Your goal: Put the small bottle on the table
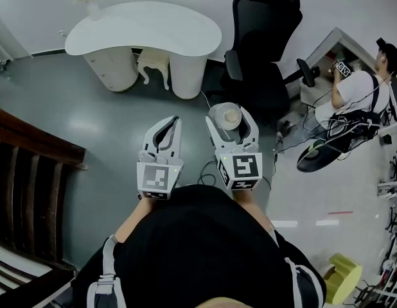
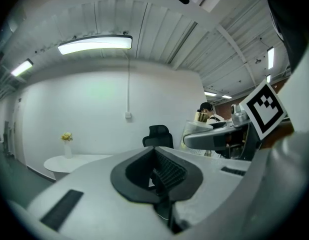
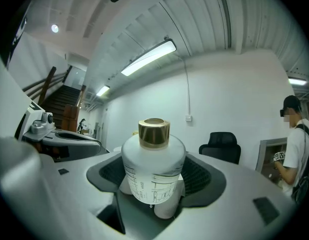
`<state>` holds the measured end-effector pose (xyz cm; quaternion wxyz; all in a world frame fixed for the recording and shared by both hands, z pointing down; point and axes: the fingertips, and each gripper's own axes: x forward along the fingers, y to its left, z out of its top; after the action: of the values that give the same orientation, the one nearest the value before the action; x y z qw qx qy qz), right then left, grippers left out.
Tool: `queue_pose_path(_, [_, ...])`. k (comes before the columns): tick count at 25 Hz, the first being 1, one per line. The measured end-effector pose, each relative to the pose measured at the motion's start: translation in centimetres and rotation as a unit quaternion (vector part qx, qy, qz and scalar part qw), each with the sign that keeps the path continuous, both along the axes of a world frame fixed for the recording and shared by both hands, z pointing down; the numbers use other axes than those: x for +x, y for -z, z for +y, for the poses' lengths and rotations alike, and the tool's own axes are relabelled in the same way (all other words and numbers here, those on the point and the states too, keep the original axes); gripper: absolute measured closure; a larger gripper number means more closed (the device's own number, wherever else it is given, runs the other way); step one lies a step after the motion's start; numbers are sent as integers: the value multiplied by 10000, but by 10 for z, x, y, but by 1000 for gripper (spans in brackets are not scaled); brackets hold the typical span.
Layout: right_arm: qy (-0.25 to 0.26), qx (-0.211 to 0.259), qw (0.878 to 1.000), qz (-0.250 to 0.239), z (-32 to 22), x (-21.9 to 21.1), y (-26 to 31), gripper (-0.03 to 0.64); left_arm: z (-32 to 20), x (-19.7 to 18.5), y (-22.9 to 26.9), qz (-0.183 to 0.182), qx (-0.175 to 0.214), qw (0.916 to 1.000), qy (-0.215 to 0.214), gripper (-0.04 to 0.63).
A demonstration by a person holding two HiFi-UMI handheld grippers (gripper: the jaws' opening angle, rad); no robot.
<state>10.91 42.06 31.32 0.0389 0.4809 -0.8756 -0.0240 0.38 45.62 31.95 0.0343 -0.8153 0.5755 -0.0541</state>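
Right gripper view: right tongs (image 1: 229, 113) clamp the small white bottle (image 3: 153, 169), gold cap (image 3: 154, 132) up, in the air. Left tongs (image 1: 175, 120) are closed and empty; the white surface (image 1: 144, 27) stands well apart.

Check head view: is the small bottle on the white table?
No, the small bottle sits between the right gripper's jaws, away from the white table.

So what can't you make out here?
Print on the small bottle: right gripper view, too small and blurred to read.
Bottle's body: head view, hidden under its own top, inside the right gripper.
What the bystander handles: head view, too small.
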Motion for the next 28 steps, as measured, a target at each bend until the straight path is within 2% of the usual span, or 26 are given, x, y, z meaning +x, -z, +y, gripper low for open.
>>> queue_pose_path(6, [88, 29, 10000, 26, -17, -2, -3, 272, -19, -3, -3, 29, -24, 9999, 125, 588])
queue_pose_path(14, [69, -67, 9999, 36, -50, -15, -15, 272, -52, -21, -23, 209, -410, 9986, 244, 588])
queue_pose_path(28, [-33, -45, 9999, 102, -179, -66, -18, 272, -181, -64, -27, 254, -387, 9989, -32, 588])
